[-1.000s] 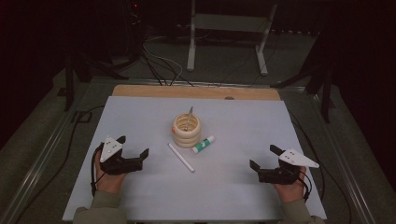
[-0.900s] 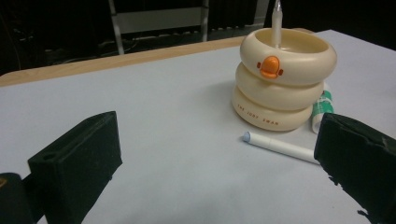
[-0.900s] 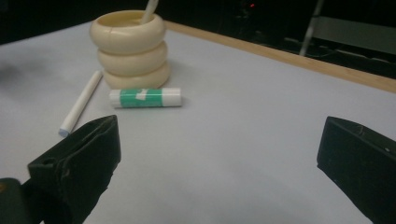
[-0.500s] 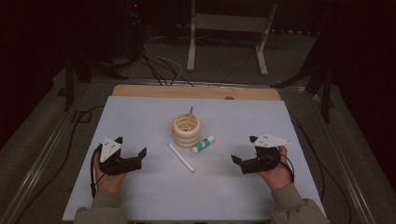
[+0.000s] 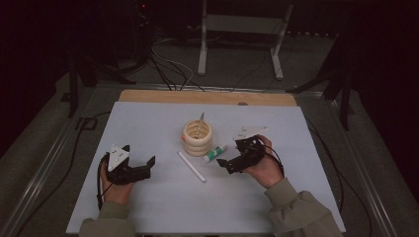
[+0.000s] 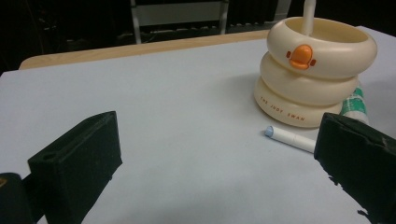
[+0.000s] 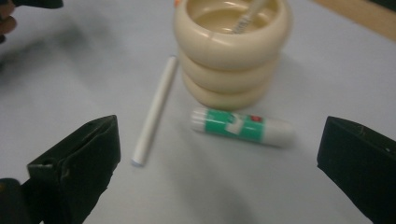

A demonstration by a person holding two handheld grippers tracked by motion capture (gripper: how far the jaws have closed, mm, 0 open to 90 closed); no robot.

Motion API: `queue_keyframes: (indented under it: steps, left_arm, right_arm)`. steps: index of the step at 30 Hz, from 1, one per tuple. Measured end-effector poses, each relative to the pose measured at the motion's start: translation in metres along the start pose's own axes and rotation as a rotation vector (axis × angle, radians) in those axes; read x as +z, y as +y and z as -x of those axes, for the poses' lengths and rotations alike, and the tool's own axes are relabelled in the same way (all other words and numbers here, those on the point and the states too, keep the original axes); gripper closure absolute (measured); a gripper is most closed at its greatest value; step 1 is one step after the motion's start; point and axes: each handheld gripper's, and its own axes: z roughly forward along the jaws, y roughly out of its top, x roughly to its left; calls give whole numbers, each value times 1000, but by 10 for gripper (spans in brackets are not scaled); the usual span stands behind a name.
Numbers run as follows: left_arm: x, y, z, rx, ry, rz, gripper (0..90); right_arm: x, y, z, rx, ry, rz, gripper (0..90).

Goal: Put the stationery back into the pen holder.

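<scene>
Your right gripper (image 5: 228, 164) hangs wide open, holding nothing; the glue stick (image 7: 243, 126) lies flat just ahead between its jaws, close beside the cream holder (image 7: 232, 49). Come in skewed and a jaw could nudge the holder or roll the stick away.

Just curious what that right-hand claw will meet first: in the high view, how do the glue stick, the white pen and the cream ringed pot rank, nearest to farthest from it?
1. Glue stick, just left of the right gripper.
2. White pen, farther left, lying diagonally.
3. Cream ringed pot, behind both, toward the table's middle; close to the pen's distance.
</scene>
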Motion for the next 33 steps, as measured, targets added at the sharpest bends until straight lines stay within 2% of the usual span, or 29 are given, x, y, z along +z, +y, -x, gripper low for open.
queue_keyframes:
  steps: [5,9,13,25,33]
  left_arm:
    - [-3,0,-2,-25,-4,12,13]
    - [-6,0,-2,-26,2,17,13]
    - [-6,-1,-2,-28,9,14,13]
    - [-7,-2,-3,-24,21,7,13]
    - [-8,-1,-4,-33,20,12,13]
  right_arm:
    - [17,16,-6,6,11,-42,0]
    - [30,27,-9,6,14,-82,0]
    - [44,34,-13,25,24,-120,0]
    - [80,38,-23,47,50,-205,1]
    - [93,39,-31,57,58,-245,28]
